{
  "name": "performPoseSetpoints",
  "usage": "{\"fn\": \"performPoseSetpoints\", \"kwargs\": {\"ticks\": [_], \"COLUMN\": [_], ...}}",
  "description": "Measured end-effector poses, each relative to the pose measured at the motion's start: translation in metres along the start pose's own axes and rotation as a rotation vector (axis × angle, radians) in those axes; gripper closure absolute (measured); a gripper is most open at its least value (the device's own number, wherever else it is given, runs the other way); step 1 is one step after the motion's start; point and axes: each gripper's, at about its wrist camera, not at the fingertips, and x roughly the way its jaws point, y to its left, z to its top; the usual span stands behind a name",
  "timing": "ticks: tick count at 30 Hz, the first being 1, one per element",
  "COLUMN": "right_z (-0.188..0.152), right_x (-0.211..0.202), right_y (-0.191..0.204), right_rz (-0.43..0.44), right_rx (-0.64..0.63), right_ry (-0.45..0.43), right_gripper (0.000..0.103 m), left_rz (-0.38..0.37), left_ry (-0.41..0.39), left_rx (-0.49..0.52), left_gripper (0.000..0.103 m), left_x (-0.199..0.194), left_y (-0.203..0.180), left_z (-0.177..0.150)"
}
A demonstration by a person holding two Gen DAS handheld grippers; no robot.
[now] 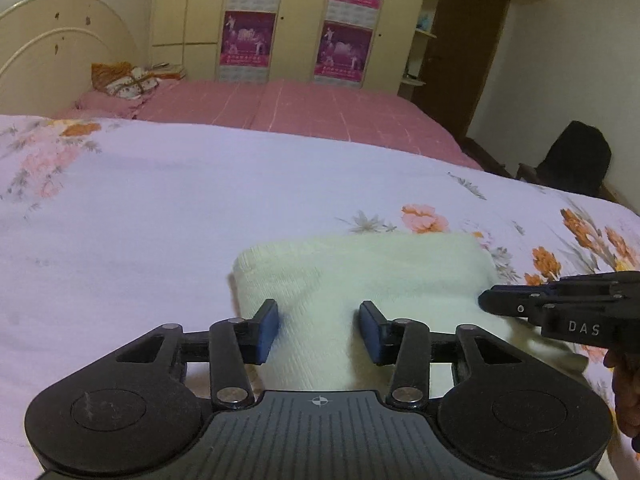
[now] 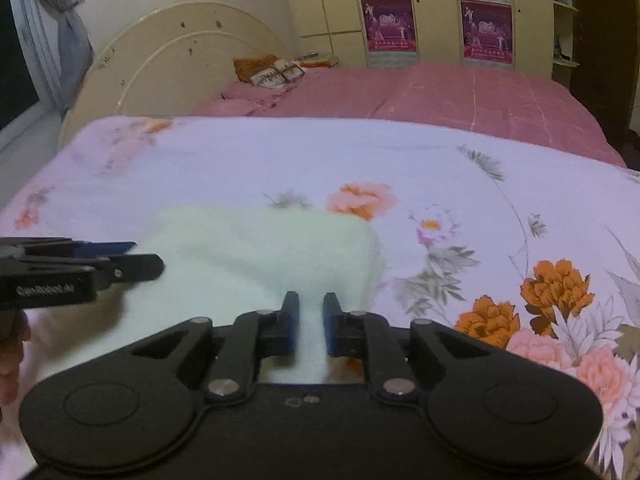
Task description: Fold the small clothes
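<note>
cream knit garment (image 1: 360,280) lies folded into a rough rectangle on the floral bedspread (image 1: 160,200), near the bed's front edge. far fold edge rounded, surface fairly flat.

left gripper (image 1: 319,330): blue pads (image 1: 269,330) set wide apart, nothing between them; it sits over the garment's near left portion. cannot tell if the pads touch the cloth.

right gripper (image 2: 311,326): jaws narrow, a strip of the cream fabric runs up between the pads (image 2: 292,324); whether it is truly pinched i cannot tell. it sits at the garment's near right portion.

each gripper shows in the other's view, side-on, over the garment's opposite edge.

background: pink sheet (image 2: 440,96) beyond the bedspread, cream headboard (image 2: 168,60), wardrobe (image 1: 304,20) with magenta posters.
</note>
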Motion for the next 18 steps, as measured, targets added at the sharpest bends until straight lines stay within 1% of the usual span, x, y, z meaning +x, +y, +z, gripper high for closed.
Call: {"fn": "performPoseSetpoints", "kwargs": {"ticks": [3, 5, 6, 8, 9, 11, 13, 14, 15, 16, 17, 18], "right_z": [0.004, 0.004, 0.005, -0.001, -0.008, -0.025, -0.043, -0.05, -0.058, -0.061, -0.062, -0.061], "right_x": [0.002, -0.004, -0.014, -0.038, -0.051, -0.068, -0.08, -0.082, -0.08, -0.074, -0.067, -0.065], "right_y": [-0.002, -0.001, 0.003, 0.008, 0.013, 0.026, 0.039, 0.044, 0.049, 0.049, 0.046, 0.04], "right_rz": [0.001, -0.01, -0.012, 0.021, 0.048, 0.068, 0.083, 0.065, 0.025, -0.019, -0.046, -0.049], "right_rx": [-0.015, -0.031, -0.037, -0.048, -0.066, -0.13, -0.188, -0.223, -0.264, -0.269, -0.248, -0.2], "right_ry": [0.018, 0.022, 0.002, -0.046, -0.052, -0.065, -0.056, -0.055, -0.041, -0.02, 0.003, 0.01], "right_gripper": [0.092, 0.092, 0.089, 0.087, 0.087, 0.085, 0.084, 0.084, 0.084, 0.084, 0.082, 0.082], "left_rz": [0.004, 0.006, 0.0, -0.006, -0.002, -0.001, 0.039, 0.047, 0.053, 0.059, 0.073, 0.077], "left_ry": [0.0, -0.036, -0.066, -0.075, -0.08, -0.074, -0.066, -0.05, -0.023, -0.015, -0.019, -0.029], "left_rx": [-0.012, -0.004, 0.006, 0.027, 0.04, 0.054, 0.079, 0.08, 0.069, 0.063, 0.07, 0.08], "left_gripper": [0.058, 0.058, 0.058, 0.058, 0.058, 0.058, 0.058, 0.057, 0.052, 0.049, 0.049, 0.049], "left_x": [-0.002, -0.021, -0.034, -0.055, -0.064, -0.076, -0.085, -0.085, -0.083, -0.085, -0.09, -0.097], "left_y": [0.0, -0.006, -0.008, -0.016, -0.019, -0.026, -0.033, -0.033, -0.032, -0.03, -0.031, -0.034], "left_z": [0.0, -0.001, -0.005, -0.018, -0.026, -0.043, -0.064, -0.07, -0.076, -0.079, -0.08, -0.081]}}
